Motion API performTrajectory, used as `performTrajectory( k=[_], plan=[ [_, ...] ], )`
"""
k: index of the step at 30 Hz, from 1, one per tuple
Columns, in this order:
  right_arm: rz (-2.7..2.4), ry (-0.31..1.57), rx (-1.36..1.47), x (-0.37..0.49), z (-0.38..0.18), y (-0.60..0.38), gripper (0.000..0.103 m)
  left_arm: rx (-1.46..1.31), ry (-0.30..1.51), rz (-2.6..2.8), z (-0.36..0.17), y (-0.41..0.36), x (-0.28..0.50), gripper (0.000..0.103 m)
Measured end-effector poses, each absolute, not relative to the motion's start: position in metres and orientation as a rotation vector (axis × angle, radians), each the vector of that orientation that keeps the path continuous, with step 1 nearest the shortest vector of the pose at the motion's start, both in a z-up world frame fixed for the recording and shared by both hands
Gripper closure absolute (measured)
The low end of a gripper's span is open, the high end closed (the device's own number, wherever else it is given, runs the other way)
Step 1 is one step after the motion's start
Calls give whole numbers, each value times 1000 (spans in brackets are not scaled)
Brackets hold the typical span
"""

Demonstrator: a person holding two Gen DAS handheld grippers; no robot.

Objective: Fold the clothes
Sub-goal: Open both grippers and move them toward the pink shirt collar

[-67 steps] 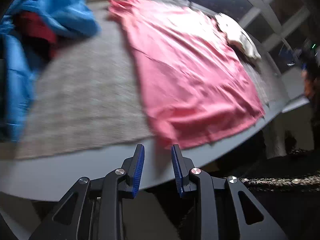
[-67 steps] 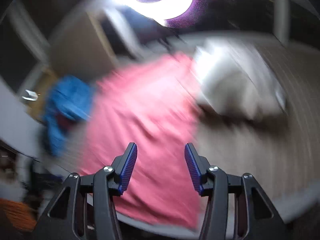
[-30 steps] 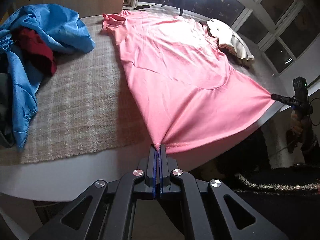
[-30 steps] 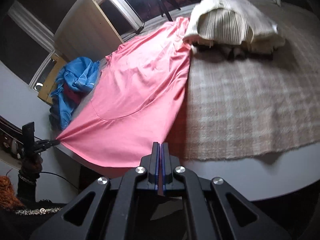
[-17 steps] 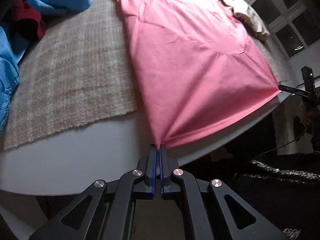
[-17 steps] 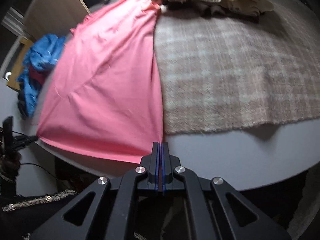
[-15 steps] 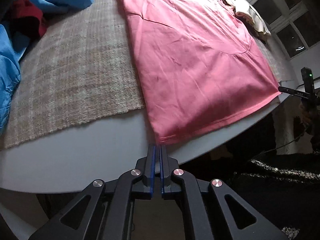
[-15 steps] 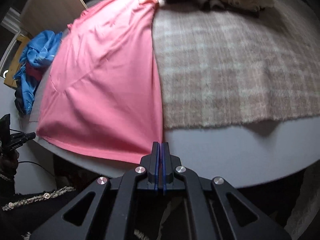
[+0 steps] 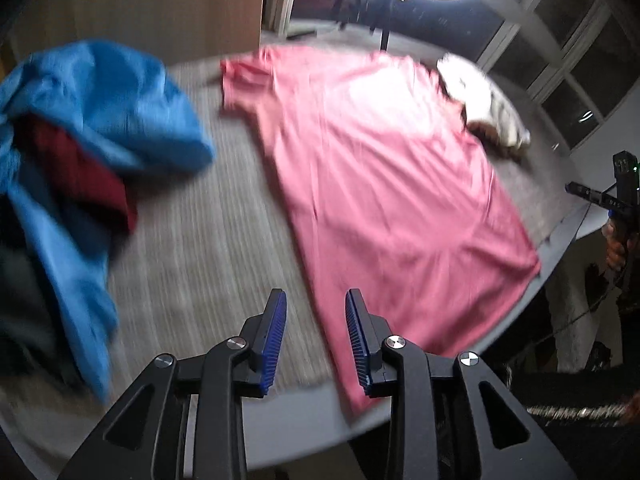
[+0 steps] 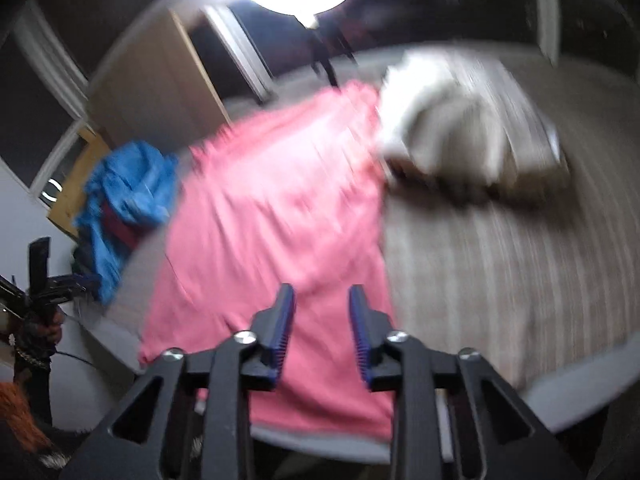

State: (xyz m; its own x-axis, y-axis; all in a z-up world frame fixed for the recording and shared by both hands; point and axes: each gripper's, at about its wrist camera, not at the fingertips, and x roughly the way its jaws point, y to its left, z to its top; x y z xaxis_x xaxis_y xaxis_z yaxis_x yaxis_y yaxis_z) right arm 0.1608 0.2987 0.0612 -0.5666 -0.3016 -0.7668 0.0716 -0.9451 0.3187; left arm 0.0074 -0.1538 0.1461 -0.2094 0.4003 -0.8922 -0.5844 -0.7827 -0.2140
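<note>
Claws first: the left gripper [image 9: 316, 336] and right gripper [image 10: 322, 328] both hang released over the near hem, grasping nothing. Beyond them the pink shirt [image 9: 384, 184] lies spread flat and unfolded on the mat [image 9: 192, 264]. Farther off, a blue heap [image 9: 92, 120] waits crumpled, a cream pile [image 10: 460, 140] looks folded.

Right gripper [image 10: 320, 320], black with blue ribbed pads, jaws parted and empty above flat pink shirt [image 10: 276, 216] on beige woven cloth [image 10: 500, 280] over round grey table [image 10: 580, 384]; cream knit garment [image 10: 460, 136] far right, crumpled blue garment [image 10: 128, 196] far left; view blurred.
</note>
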Motion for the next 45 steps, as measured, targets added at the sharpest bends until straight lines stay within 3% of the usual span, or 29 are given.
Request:
performTrajectory(
  k=[1,7,11,16,25,27,29,35,45],
  plan=[
    [-2579,-360,1275,151,73,286,62,-1417,213,2036,146,-154,0,72],
    [-2486,-238,1038,71,131,190,61,-1475,101,1947,107,-164,0,72],
    [-2407,-24,1087,-17,126,96,61,-1534,48,1859,77,-171,26,72],
    [-2450,104,1194,-121,86,28,61,-1511,9,1894,84,-186,16,72],
    [-2399,181,1335,-232,22,10,62,-1349,24,2100,121,-163,-116,72],
    [-2383,219,1333,-251,12,11,61,-1306,0,2135,123,-145,-154,66],
    [-2356,271,1316,-266,1,14,61,-1280,2,2167,117,-123,-191,61],
    [-2258,357,1284,-297,-32,25,61,-1344,35,2181,77,-71,-271,61],
    [-2095,447,1230,-337,-73,22,61,-1391,-40,2172,41,-60,-326,61]
  ],
)
